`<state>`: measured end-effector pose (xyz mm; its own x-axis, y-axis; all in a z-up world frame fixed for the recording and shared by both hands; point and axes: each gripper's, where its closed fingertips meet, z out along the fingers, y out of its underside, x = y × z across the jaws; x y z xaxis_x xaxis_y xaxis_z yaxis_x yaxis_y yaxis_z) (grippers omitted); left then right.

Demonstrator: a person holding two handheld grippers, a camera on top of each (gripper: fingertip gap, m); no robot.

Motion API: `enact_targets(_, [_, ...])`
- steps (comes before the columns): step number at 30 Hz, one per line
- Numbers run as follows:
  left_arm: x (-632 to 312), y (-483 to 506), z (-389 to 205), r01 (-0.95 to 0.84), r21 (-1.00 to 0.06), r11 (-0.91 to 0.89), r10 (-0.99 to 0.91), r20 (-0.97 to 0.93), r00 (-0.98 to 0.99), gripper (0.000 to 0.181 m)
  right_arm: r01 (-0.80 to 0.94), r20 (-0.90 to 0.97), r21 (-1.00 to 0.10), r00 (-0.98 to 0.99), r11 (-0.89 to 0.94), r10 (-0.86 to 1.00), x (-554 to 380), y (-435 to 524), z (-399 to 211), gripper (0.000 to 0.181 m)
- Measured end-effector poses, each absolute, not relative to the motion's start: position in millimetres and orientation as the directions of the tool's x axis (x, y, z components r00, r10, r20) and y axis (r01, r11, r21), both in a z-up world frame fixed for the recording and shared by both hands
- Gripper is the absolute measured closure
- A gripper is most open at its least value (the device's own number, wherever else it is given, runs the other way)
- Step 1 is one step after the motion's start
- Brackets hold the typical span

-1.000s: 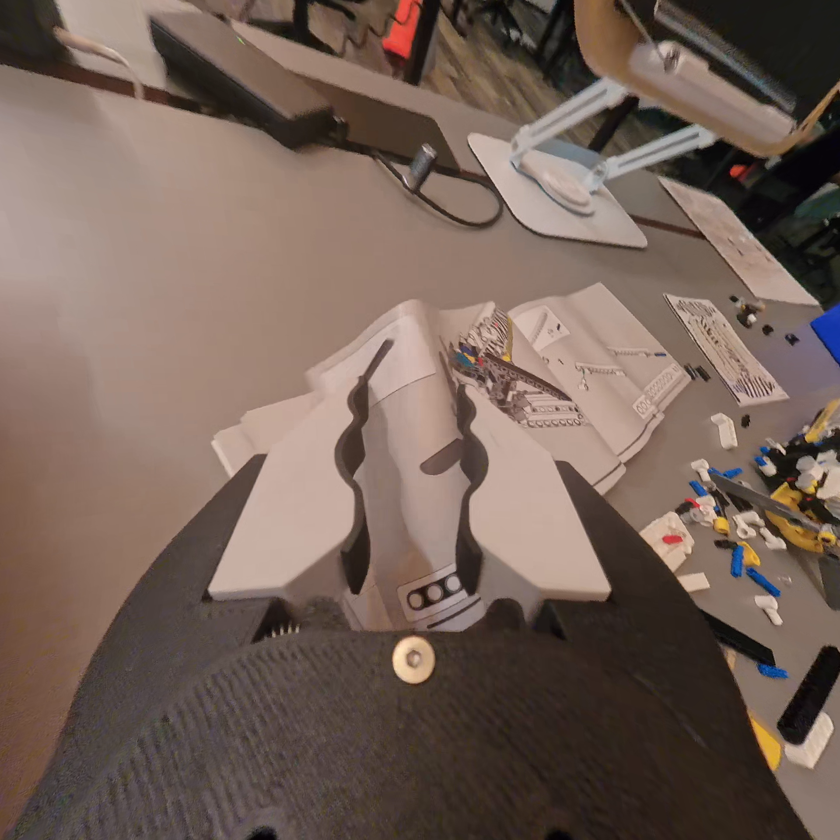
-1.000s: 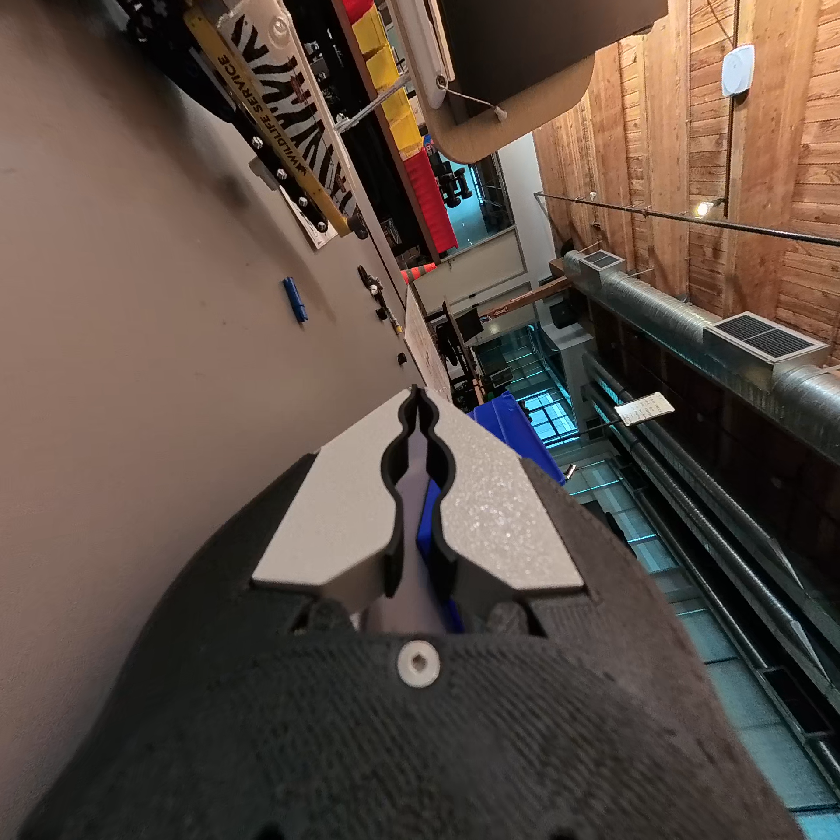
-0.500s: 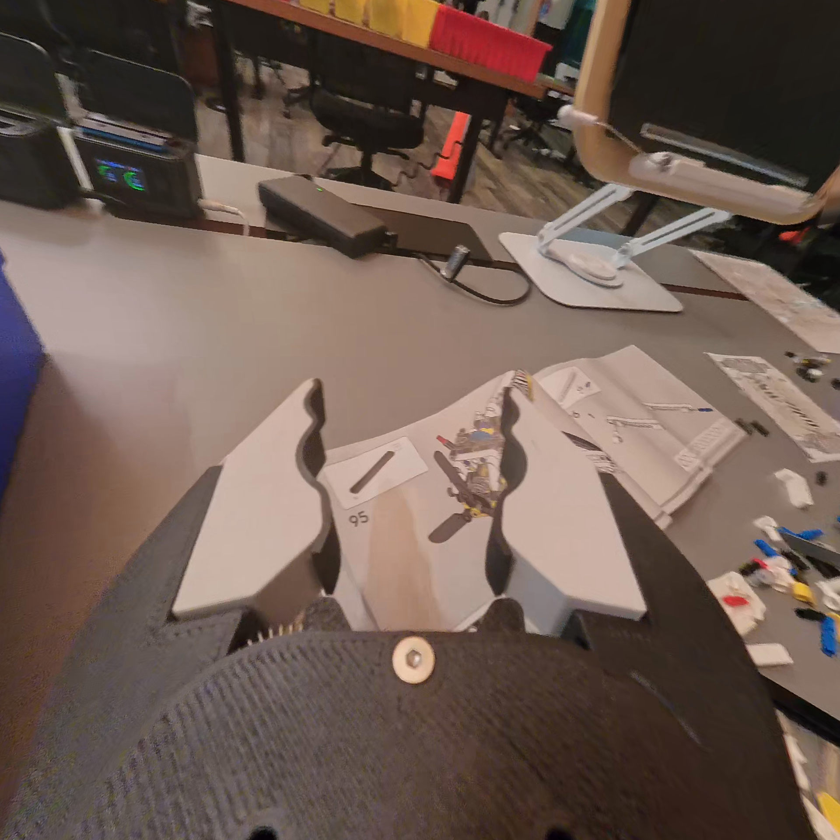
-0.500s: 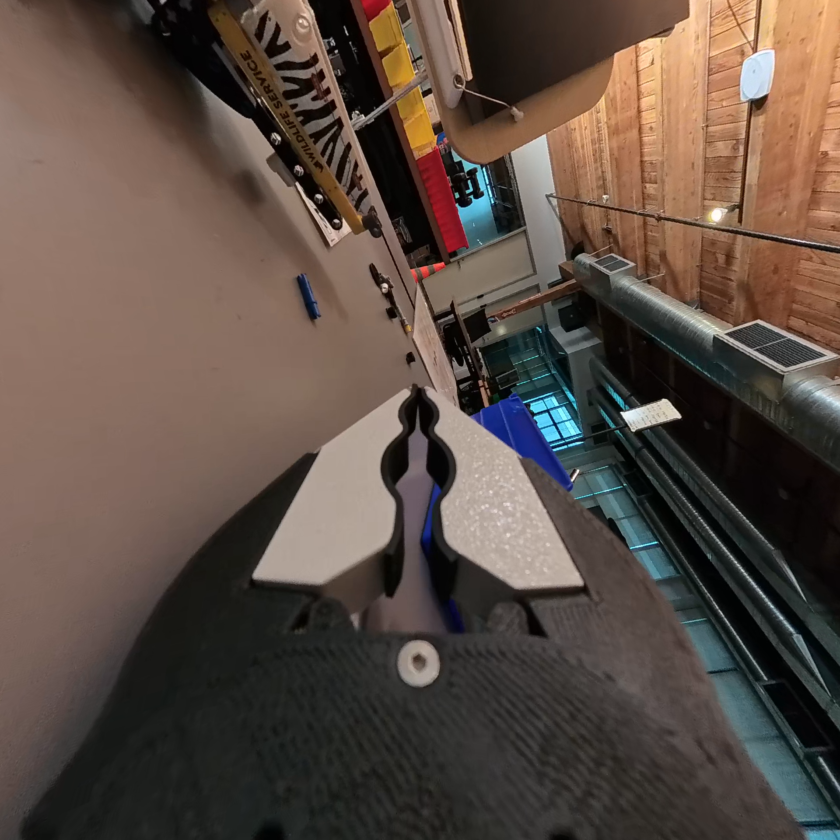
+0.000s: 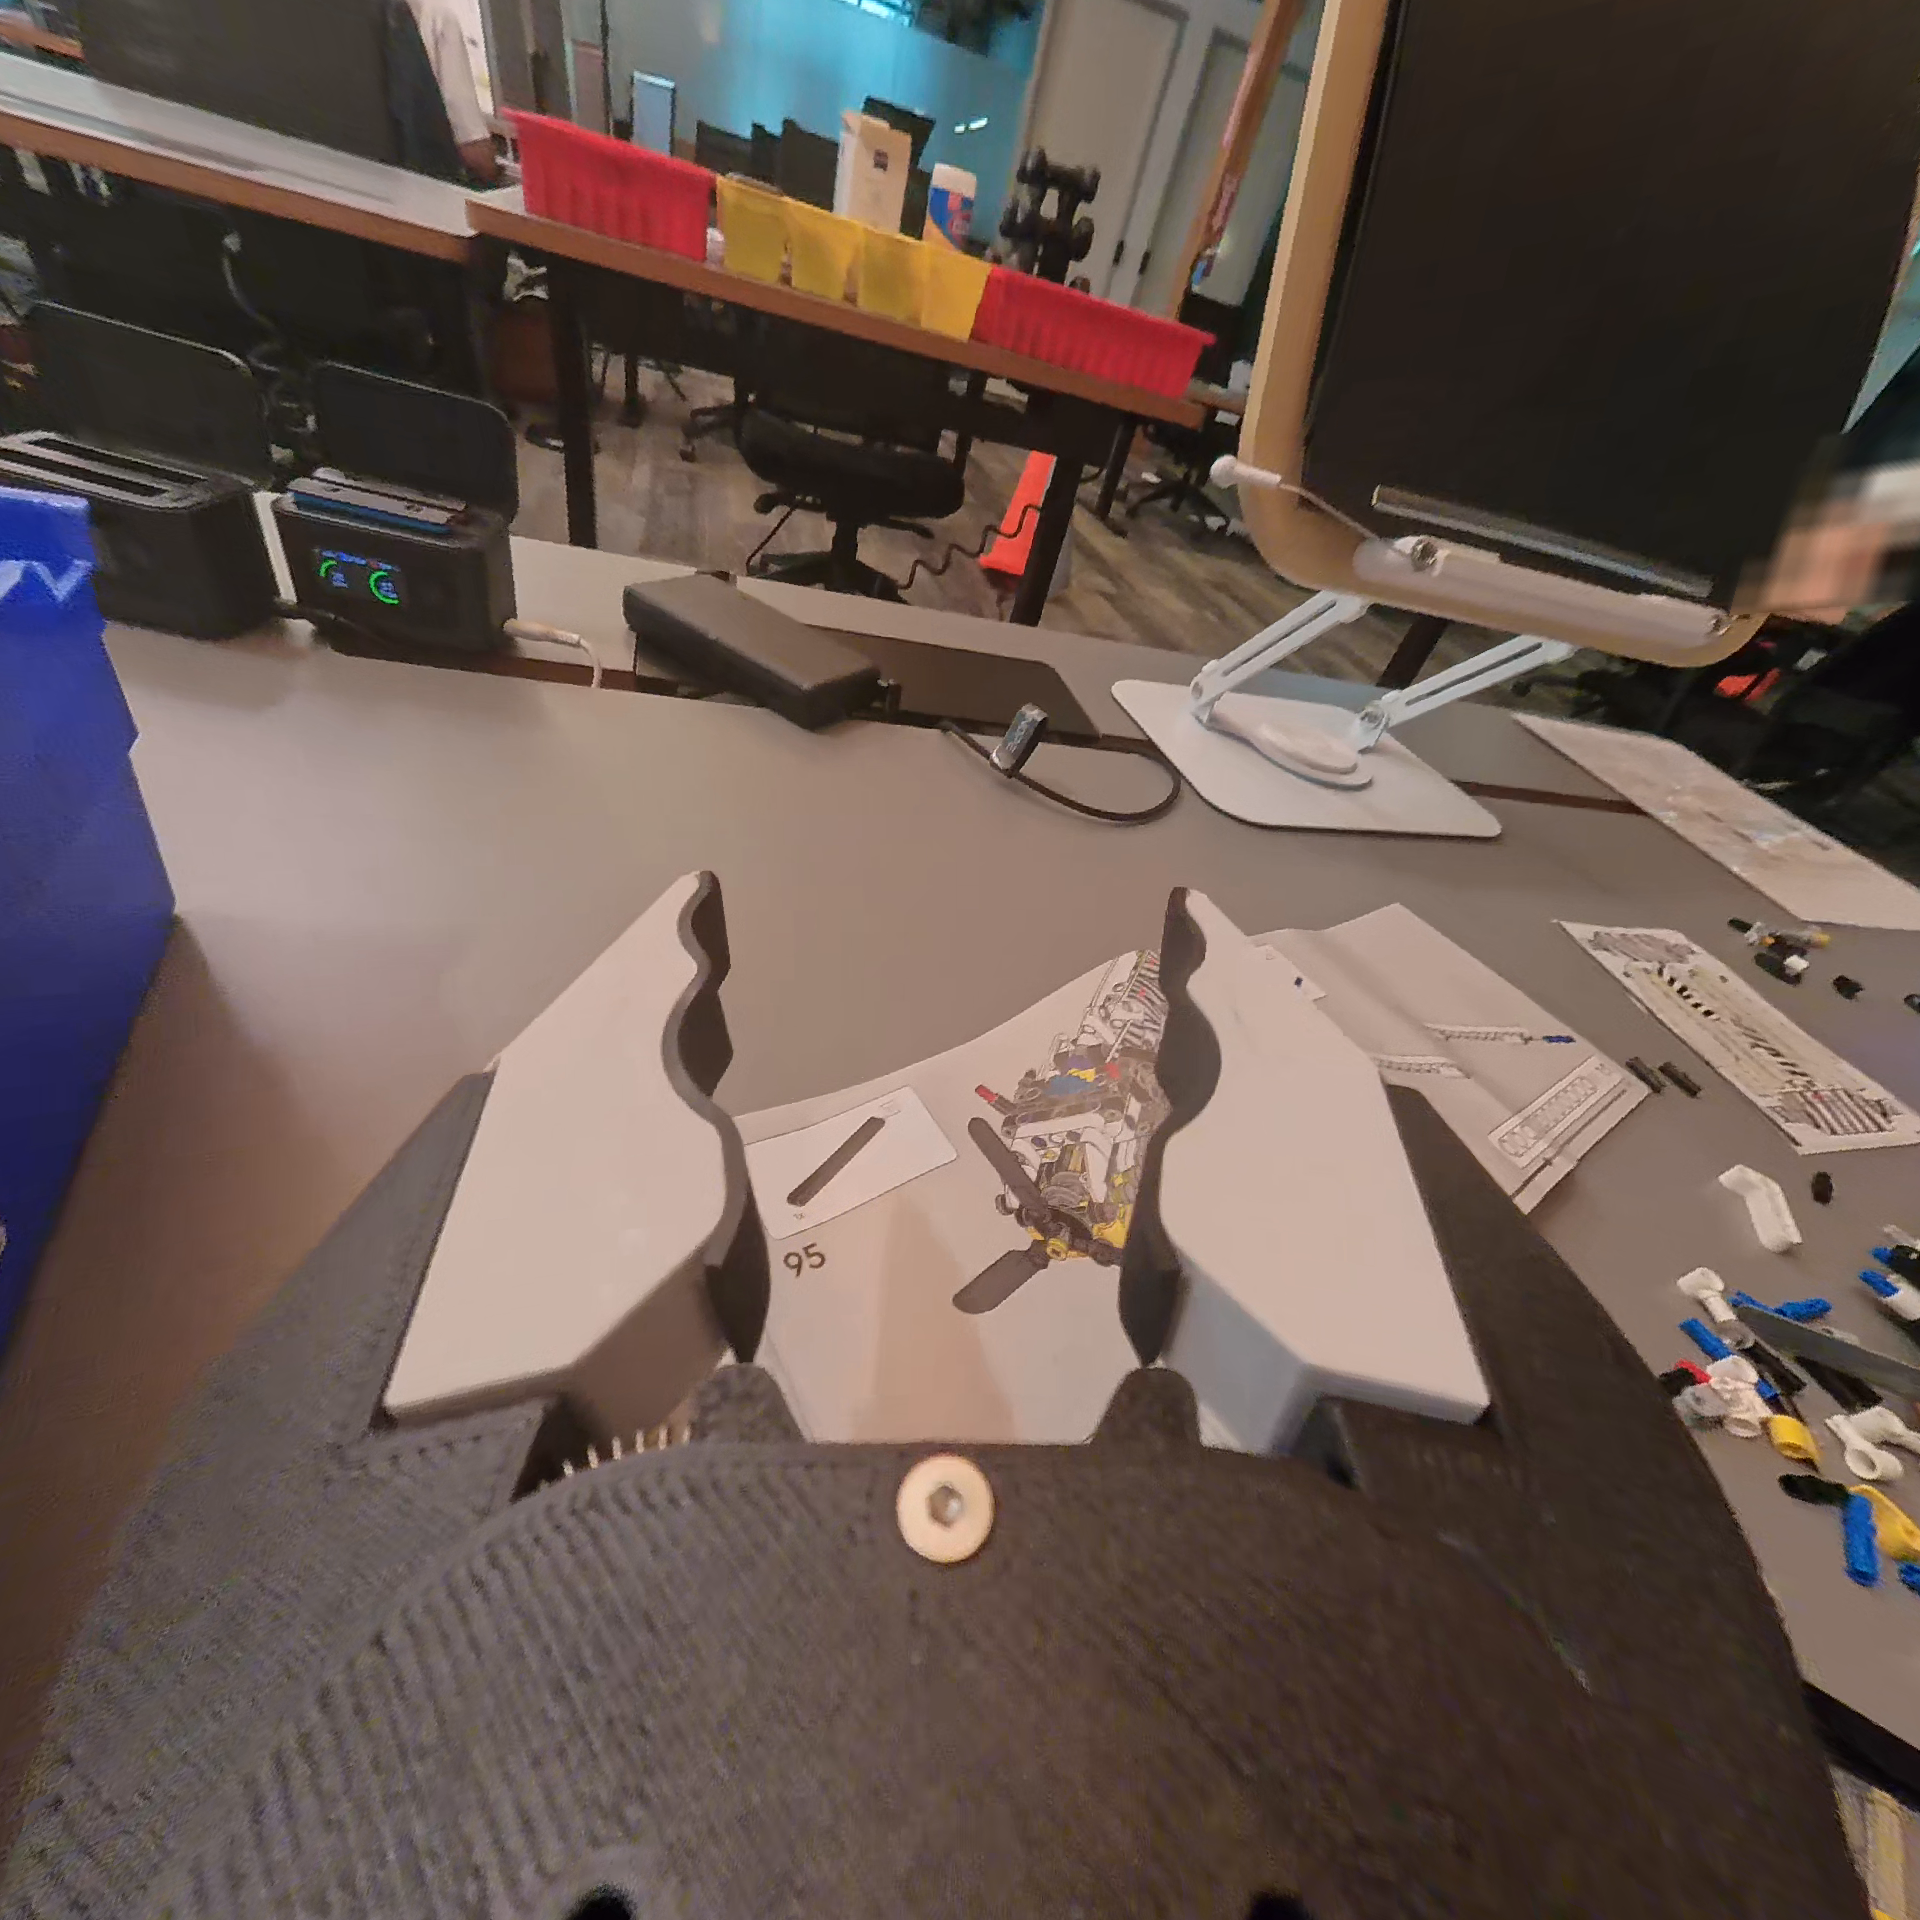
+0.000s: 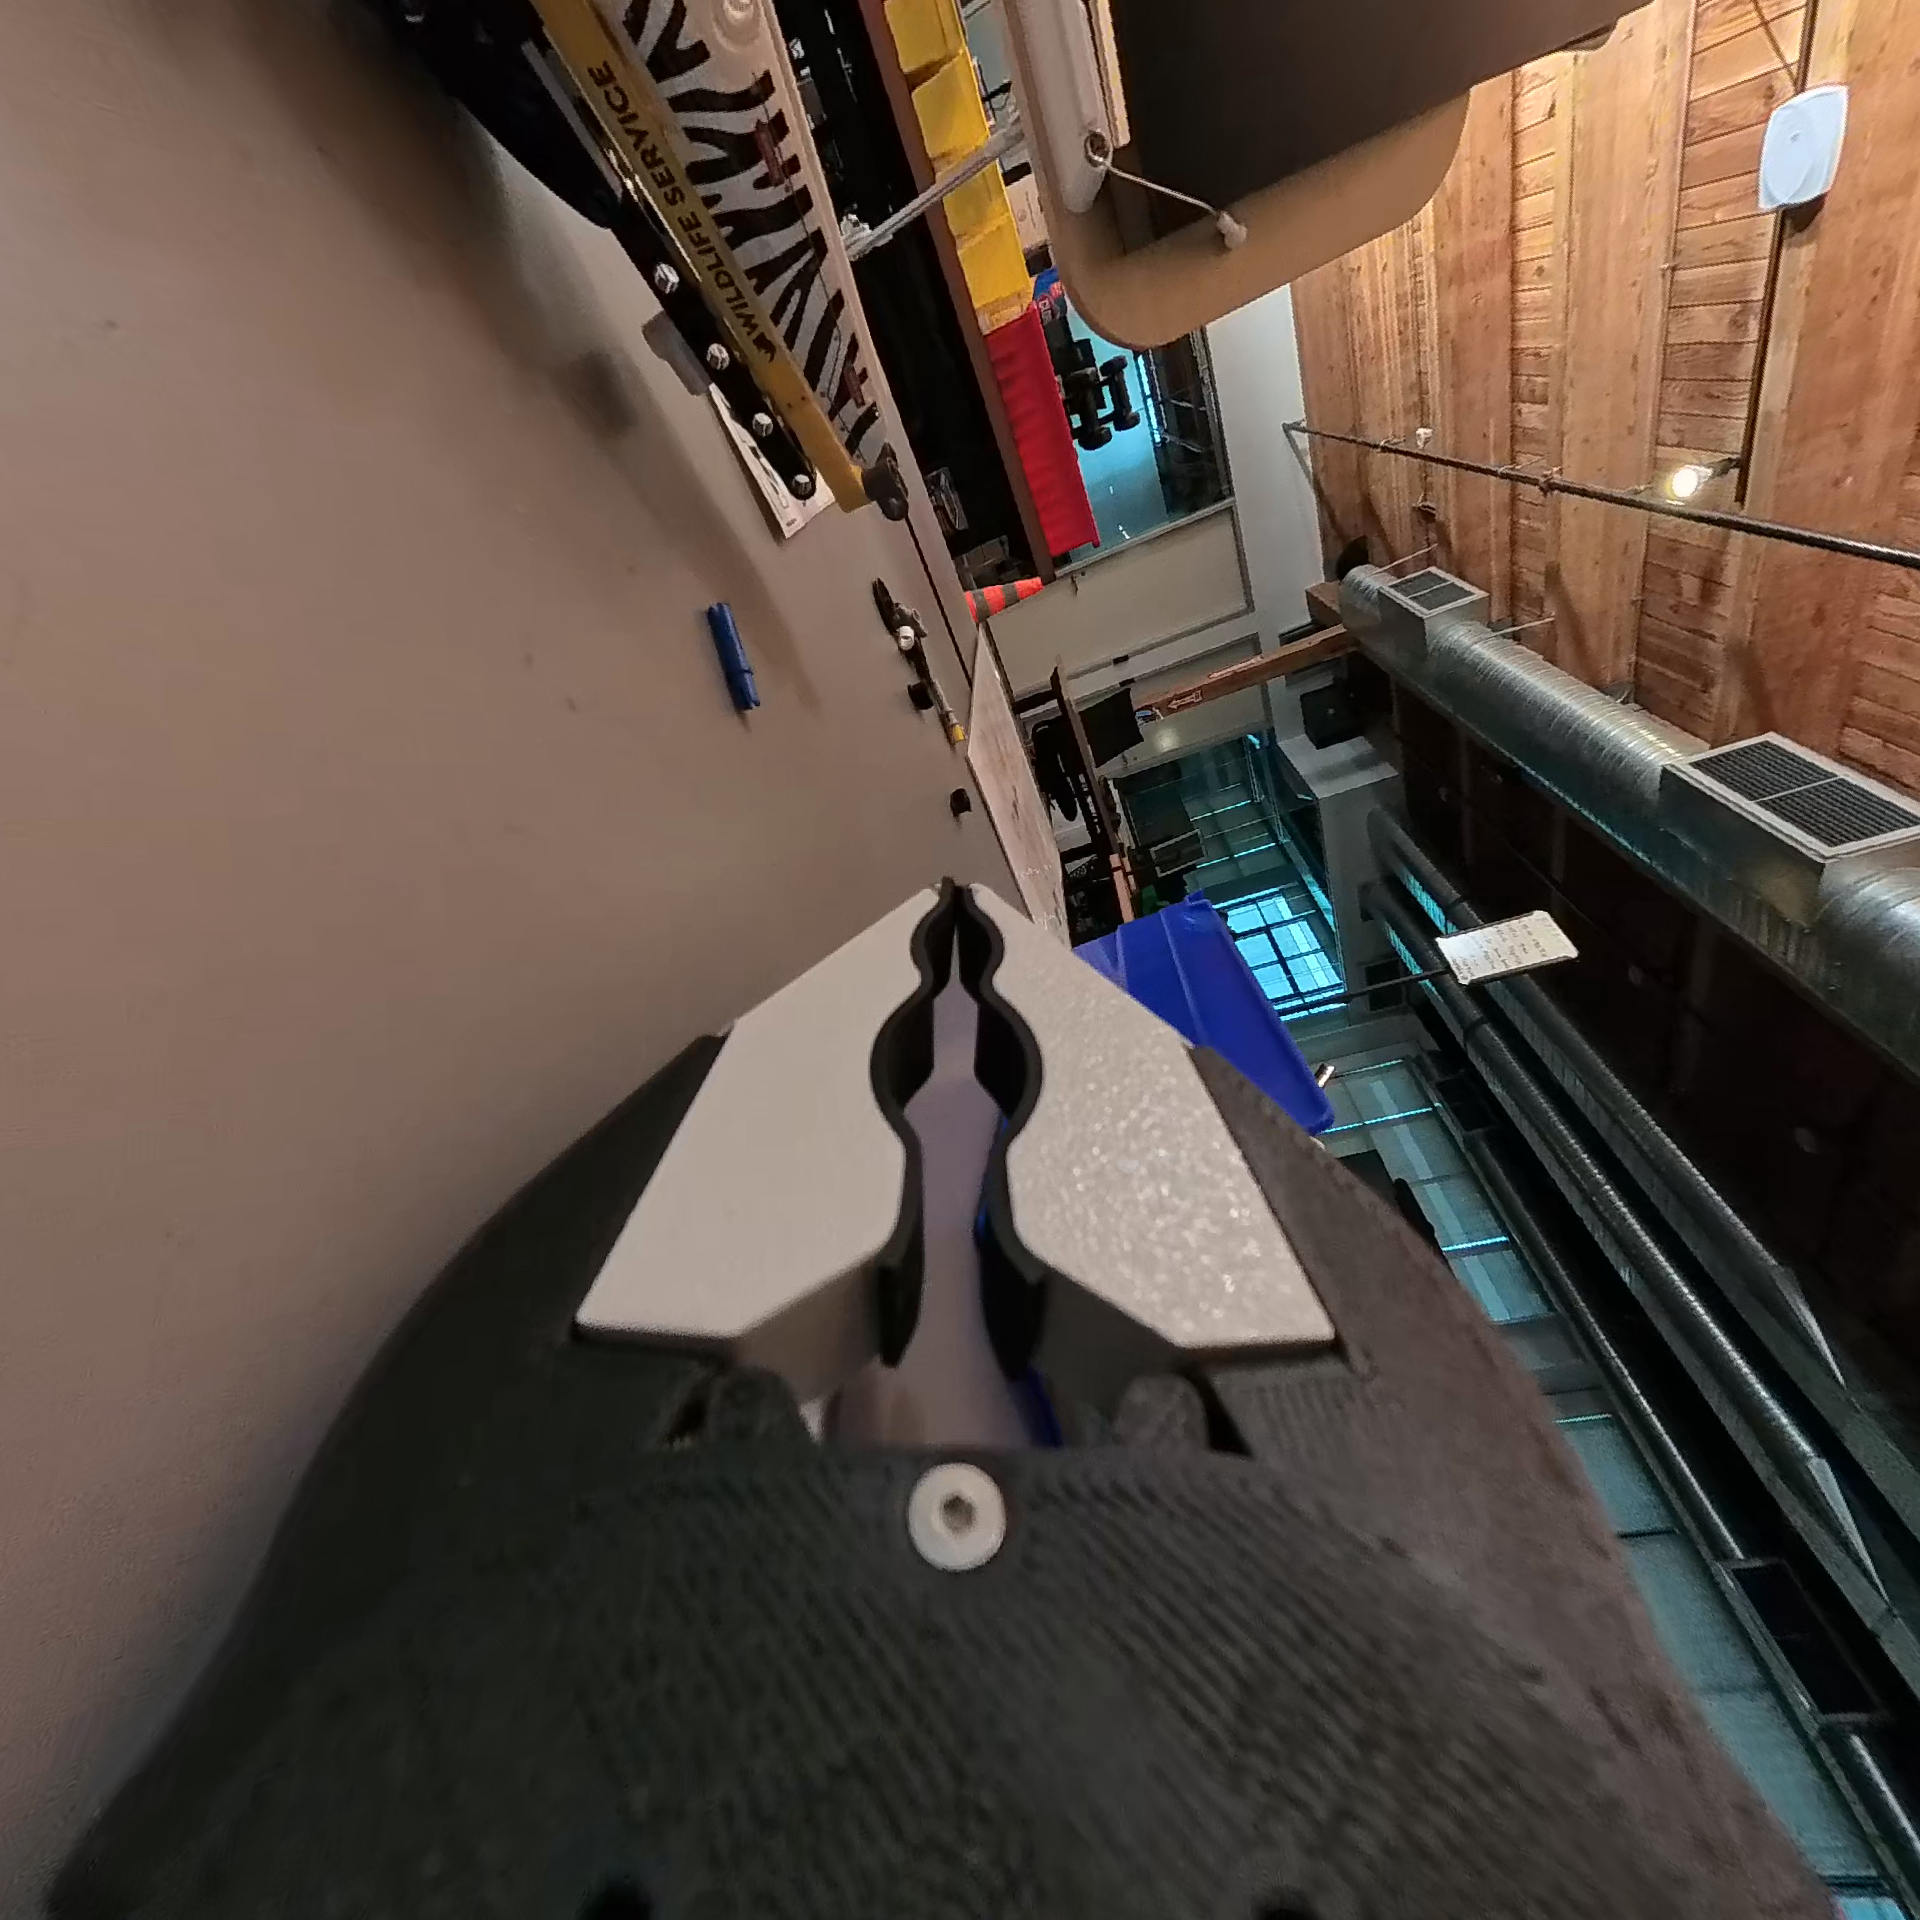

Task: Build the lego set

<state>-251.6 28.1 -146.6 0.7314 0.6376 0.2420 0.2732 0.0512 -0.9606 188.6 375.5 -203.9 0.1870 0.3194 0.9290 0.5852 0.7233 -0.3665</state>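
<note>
Left gripper (image 5: 945, 997), jaws spread wide and empty, above the open instruction booklet (image 5: 894, 1164) at frame centre; loose lego pieces (image 5: 1766, 1382) at right edge. Right gripper (image 6: 958, 914), tips pressed together, nothing seen held. The pictured black beam is best identified before any reach into the pile.

Left gripper (image 5: 945, 904): broad black 3D-printed body with ribbed layer texture, one round silver hex-socket screw (image 5: 943, 1507) centred on top, and two pale grey angular fingers (image 5: 582, 1174) whose inner faces are lined with black wavy-profiled pads; small gear teeth show at the base of the left finger. Right gripper (image 6: 954, 894): same build, with a black textured shell, a silver screw (image 6: 956, 1517) and speckled grey fingers (image 6: 1122, 1174) with black scalloped pads.
</note>
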Motion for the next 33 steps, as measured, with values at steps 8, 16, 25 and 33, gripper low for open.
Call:
enact_targets(8, [-243, 39, -150, 0.287, -0.958, 0.022, 0.596, 0.243, 0.765, 0.101, 0.585, 0.93, -0.363, 0.181, 0.726, 0.319, 188, 375, -205, 0.181])
enact_targets(16, [-242, 45, -156, 0.232, -0.97, -0.079, 0.619, 0.134, 0.774, 0.125, 0.594, 0.931, -0.358, 0.173, 0.72, 0.321, 188, 376, -207, 0.181])
enact_targets(25, [-240, 48, -156, 0.218, -0.972, -0.089, 0.614, 0.119, 0.78, 0.134, 0.599, 0.932, -0.355, 0.166, 0.718, 0.322, 187, 377, -208, 0.181])
enact_targets(33, [-237, 50, -156, 0.211, -0.972, -0.099, 0.6, 0.11, 0.792, 0.136, 0.599, 0.932, -0.354, 0.164, 0.718, 0.322, 187, 377, -208, 0.181])
